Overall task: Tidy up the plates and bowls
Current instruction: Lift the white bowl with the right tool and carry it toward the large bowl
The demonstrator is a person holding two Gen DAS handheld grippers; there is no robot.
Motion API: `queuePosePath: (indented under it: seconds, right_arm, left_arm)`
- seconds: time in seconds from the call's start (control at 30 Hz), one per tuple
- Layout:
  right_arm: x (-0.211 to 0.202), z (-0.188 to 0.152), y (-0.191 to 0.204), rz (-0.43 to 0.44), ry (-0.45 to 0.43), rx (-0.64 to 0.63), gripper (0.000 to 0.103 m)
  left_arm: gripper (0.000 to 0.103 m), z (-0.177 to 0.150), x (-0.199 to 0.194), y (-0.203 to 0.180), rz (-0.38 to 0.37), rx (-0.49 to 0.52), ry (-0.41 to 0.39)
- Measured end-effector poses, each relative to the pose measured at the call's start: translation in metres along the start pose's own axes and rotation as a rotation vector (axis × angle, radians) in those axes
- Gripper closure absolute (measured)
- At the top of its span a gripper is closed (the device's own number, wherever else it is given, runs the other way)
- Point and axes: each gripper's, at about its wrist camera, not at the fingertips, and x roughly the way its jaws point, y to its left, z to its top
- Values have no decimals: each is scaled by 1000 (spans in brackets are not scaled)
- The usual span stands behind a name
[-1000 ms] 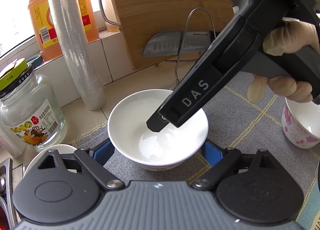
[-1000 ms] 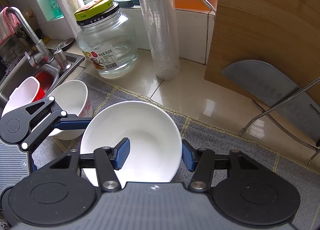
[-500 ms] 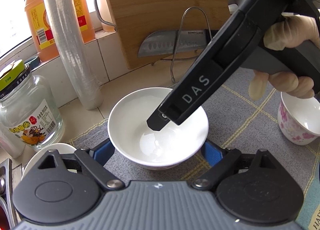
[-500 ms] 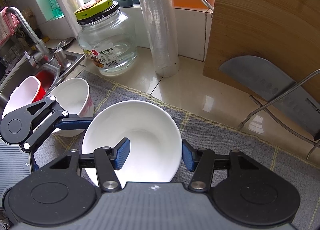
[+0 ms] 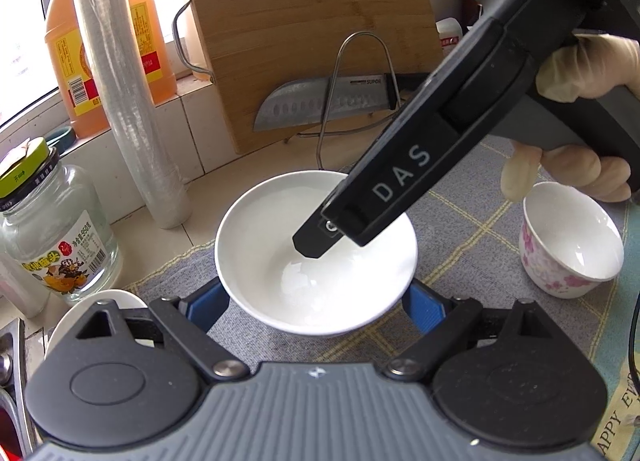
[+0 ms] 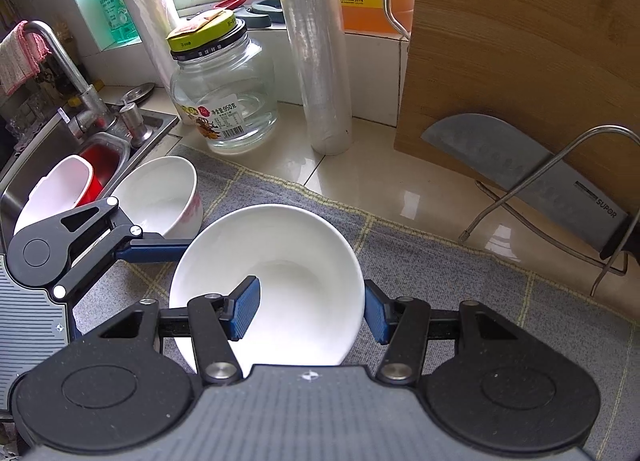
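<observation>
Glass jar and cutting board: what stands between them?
An upright roll of plastic wrap stands between the glass jar and the cutting board; clearest in the right wrist view.

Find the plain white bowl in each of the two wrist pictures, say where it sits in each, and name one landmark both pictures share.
Left wrist view: the white bowl sits at centre, between the left gripper's blue fingers, with a finger of the right gripper dipping into it.
Right wrist view: the white bowl is low and centre; the right gripper grips its rim.
Shared landmark: the glass jar with the yellow-green lid.
</observation>
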Motion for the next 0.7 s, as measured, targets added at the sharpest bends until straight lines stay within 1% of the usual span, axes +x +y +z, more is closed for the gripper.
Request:
queuePosePath:
  seconds: [0.37, 0.7]
  right_arm:
    - [-39, -29, 8, -21, -29, 3, 43]
    - [-71, -61, 6, -48, -54, 36, 42]
  left_arm:
    - [11, -4, -25, -31, -25, 6, -3]
    - [11, -7, -39, -59, -62, 56, -12]
